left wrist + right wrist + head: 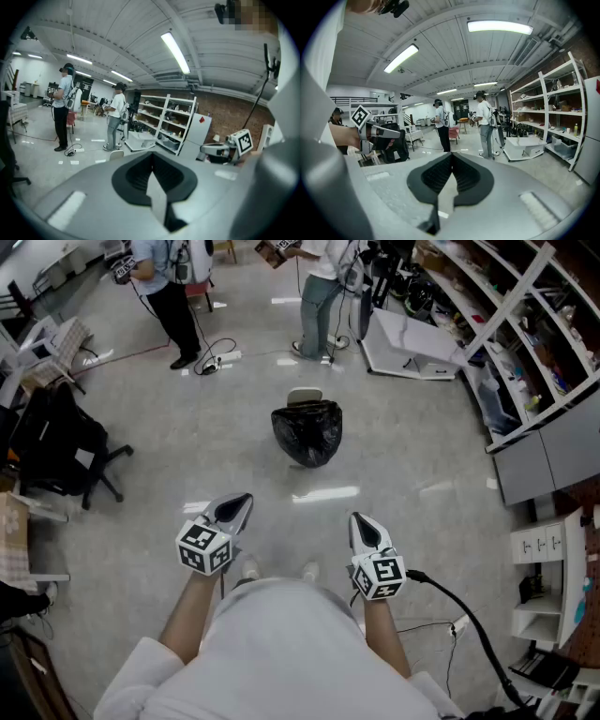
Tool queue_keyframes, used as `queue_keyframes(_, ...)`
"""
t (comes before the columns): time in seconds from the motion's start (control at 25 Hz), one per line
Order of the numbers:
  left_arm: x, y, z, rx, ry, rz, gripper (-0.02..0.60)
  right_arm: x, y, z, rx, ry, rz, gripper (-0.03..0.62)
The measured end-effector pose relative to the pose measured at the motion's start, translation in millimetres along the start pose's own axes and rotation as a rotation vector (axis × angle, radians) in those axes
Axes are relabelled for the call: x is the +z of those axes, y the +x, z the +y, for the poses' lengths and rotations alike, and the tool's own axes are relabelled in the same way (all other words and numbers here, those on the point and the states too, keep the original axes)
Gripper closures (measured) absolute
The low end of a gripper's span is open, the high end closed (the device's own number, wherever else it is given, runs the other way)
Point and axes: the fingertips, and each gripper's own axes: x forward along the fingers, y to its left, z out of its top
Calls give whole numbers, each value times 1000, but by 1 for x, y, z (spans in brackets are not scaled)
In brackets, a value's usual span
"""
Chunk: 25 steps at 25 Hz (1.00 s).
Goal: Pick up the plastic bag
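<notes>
Jaws on my left gripper (242,503) and right gripper (360,522) are pressing together on nothing (both empty), and the black plastic bag (307,432) is sitting on the floor (422,465) well ahead of them

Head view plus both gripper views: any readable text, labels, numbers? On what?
No readable text in any view.
Left marker cube, right marker cube: black-and-white square patterns, no letters.
White cabinet: small dark marks, too small to read.
Plastic bag: plain black, no print visible.
</notes>
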Motion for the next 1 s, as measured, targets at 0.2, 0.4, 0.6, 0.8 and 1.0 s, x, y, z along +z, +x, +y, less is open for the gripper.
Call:
queue_keyframes(0.2,-4,3,-8,-2,0,9,577,-3,-4,-5,4,1,3,592)
queue_keyframes(0.4,-11,5,-15,5,-4,22,577,-9,-8,-9,14,2,12,592)
queue_keyframes(0.6,-13,11,-24,33,-8,25,577,-14,-15,-26,21,29,26,592)
queue_keyframes(0.8,-19,22,-42,64,-18,28,577,-21,-25,-50,50,36,32,592)
queue_keyframes(1.0,-31,32,-54,100,-25,36,577,-28,-31,-73,98,29,36,592)
